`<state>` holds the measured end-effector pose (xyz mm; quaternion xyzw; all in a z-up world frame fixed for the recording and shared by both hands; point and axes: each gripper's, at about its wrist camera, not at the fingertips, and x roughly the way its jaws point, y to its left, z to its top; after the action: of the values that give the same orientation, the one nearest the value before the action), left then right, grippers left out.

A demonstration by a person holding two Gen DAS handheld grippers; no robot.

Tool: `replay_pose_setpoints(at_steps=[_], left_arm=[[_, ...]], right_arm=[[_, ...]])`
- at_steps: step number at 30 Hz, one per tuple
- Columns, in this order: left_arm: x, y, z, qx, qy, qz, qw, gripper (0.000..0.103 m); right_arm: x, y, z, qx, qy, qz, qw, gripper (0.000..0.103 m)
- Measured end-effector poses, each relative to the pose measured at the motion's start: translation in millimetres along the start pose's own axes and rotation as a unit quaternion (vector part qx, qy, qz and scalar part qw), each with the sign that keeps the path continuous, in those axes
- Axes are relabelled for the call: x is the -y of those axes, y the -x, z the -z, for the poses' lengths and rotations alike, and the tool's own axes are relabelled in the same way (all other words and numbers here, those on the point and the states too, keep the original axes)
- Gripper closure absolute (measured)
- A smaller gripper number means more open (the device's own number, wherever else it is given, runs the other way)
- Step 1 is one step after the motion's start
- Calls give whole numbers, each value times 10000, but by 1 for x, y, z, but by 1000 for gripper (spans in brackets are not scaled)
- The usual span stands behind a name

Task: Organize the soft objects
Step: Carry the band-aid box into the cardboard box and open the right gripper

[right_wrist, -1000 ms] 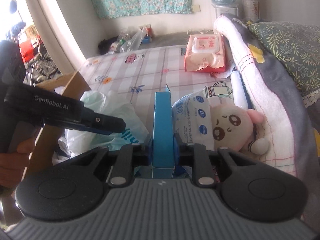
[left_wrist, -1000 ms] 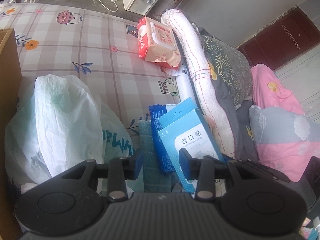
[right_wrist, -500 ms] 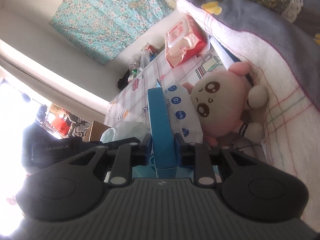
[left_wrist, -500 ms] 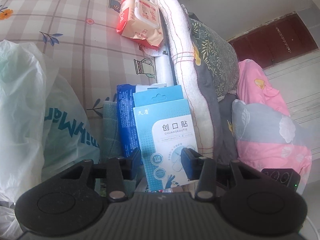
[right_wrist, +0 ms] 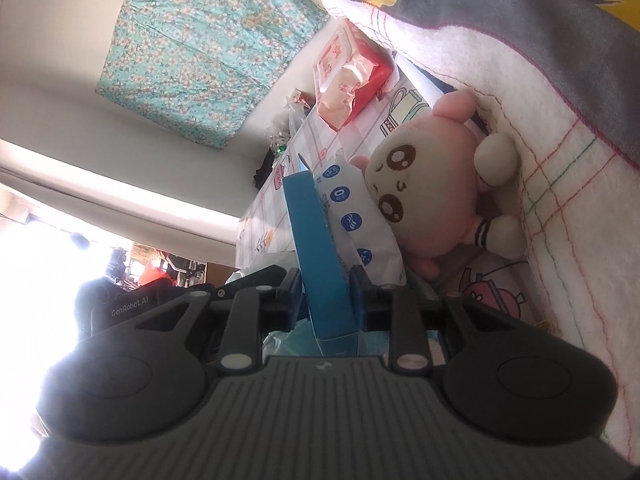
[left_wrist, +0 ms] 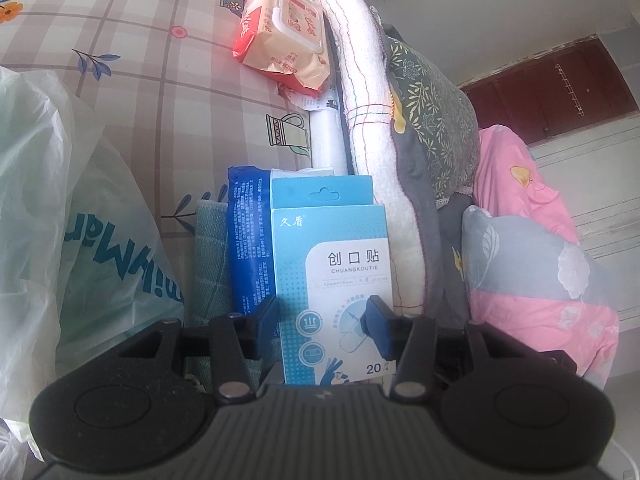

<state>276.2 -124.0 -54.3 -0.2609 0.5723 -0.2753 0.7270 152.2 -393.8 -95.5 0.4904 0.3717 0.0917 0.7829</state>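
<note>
A light blue plaster box [left_wrist: 332, 264] stands upright on the checked bed sheet, against a dark blue wipes pack [left_wrist: 248, 240]. My right gripper [right_wrist: 325, 292] is shut on the box [right_wrist: 316, 240], seen edge-on, with a pad on each broad face. Just behind the box lie the white-and-blue pack [right_wrist: 360, 224] and a pink plush toy [right_wrist: 432, 184]. My left gripper [left_wrist: 322, 316] faces the printed front of the box. Its jaws are opening, one fingertip at the box's left edge and the other in front of its face, neither pressing it.
A red wet-wipes pack [left_wrist: 284, 36] lies farther up the bed. A rolled white blanket [left_wrist: 360, 80] and pink quilts [left_wrist: 520, 200] bound the right side. A pale plastic bag [left_wrist: 100, 240] and a teal cloth [left_wrist: 210, 256] lie to the left.
My right gripper has rolled and dropped with the box, bringing it down beside the wipes pack and plush toy. My left gripper has closed in on the box's face and its jaws have widened.
</note>
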Motion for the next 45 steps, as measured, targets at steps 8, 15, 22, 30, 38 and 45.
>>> replay_pose_setpoints(at_steps=[8, 15, 22, 30, 38, 45], left_arm=[[5, 25, 5, 35, -96, 248, 9996, 54], [14, 77, 15, 401, -188, 465, 9979, 54], [4, 143, 32, 905, -172, 574, 9941, 54], [-39, 238, 44, 1720, 100, 397, 9842, 54], [-114, 331, 48, 2535, 760, -318, 9638, 53], [-192, 366, 34, 2871, 1451, -1063, 9408, 53]], right_arm=[[-17, 9, 5, 99, 2, -118, 9999, 83], [-52, 19, 18, 127, 144, -428, 9989, 84], [-105, 21, 40, 46, 479, -661, 9967, 84], [-191, -22, 77, -350, 903, -911, 9911, 83], [-283, -130, 133, -1352, 1064, -1297, 9765, 83], [-315, -238, 180, -2138, 597, -1192, 9677, 84]])
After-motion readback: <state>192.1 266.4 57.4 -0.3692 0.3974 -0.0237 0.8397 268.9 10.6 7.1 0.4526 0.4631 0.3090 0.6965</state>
